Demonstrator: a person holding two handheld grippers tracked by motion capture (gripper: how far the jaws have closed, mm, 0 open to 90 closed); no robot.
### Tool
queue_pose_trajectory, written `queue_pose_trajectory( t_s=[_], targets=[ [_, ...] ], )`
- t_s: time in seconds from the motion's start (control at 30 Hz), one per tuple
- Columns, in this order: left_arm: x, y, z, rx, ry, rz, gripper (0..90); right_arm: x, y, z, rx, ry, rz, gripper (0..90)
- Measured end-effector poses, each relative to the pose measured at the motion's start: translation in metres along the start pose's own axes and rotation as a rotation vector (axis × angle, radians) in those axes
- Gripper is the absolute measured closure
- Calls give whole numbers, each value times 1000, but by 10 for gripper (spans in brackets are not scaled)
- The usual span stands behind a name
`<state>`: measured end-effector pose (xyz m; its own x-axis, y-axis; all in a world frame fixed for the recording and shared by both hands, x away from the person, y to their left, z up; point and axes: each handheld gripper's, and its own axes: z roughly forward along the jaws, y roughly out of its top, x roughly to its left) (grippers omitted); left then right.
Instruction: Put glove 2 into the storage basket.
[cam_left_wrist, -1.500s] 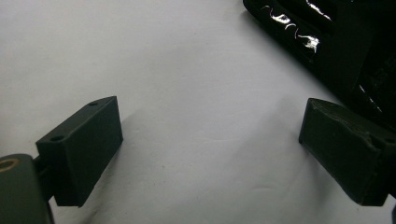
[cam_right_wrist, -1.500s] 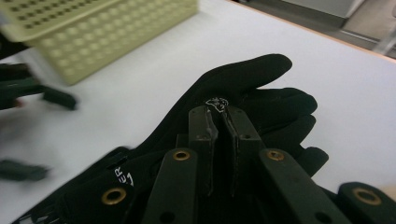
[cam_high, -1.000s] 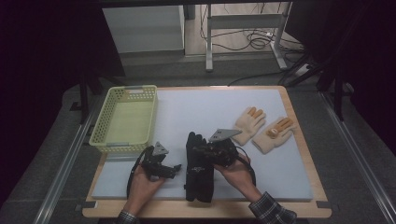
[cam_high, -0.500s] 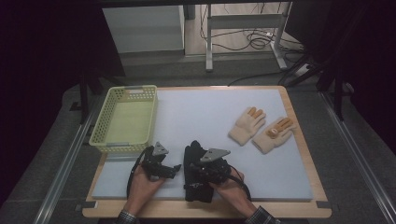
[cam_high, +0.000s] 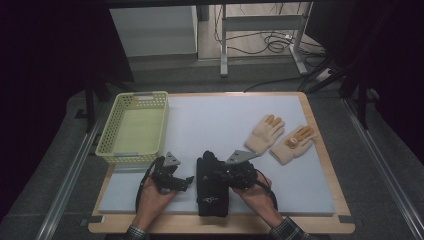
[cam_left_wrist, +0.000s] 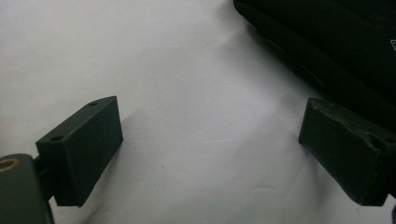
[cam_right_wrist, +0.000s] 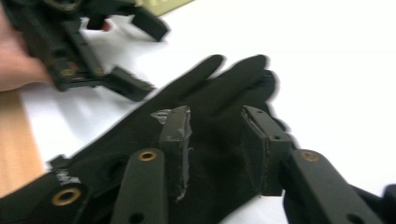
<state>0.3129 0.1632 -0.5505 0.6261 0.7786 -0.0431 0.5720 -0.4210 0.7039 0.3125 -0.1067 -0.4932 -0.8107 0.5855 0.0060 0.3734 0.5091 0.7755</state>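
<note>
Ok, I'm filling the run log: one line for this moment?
left gripper open over white mat | right gripper part open on black glove | basket empty

Left gripper (cam_left_wrist: 210, 154) with jaws spread wide over the white mat (cam_left_wrist: 163, 70); a black glove (cam_left_wrist: 336, 51) lies just beyond the right-hand jaw, at upper right.
</note>
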Motion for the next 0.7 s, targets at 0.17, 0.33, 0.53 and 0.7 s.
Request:
queue_pose_trajectory(
  t_s=[0.17,0.33,0.53,0.7],
  targets=[
    [0,0,0,0,0,0,61,-22,4,8,-1,-12,45,650],
    [0,0,0,3,0,6,61,-35,13,35,13,25,100,594],
    [0,0,0,3,0,6,61,-38,14,53,61,46,116,862],
    [0,0,0,1,0,3,61,-38,18,35,25,28,107,867]
  ],
)
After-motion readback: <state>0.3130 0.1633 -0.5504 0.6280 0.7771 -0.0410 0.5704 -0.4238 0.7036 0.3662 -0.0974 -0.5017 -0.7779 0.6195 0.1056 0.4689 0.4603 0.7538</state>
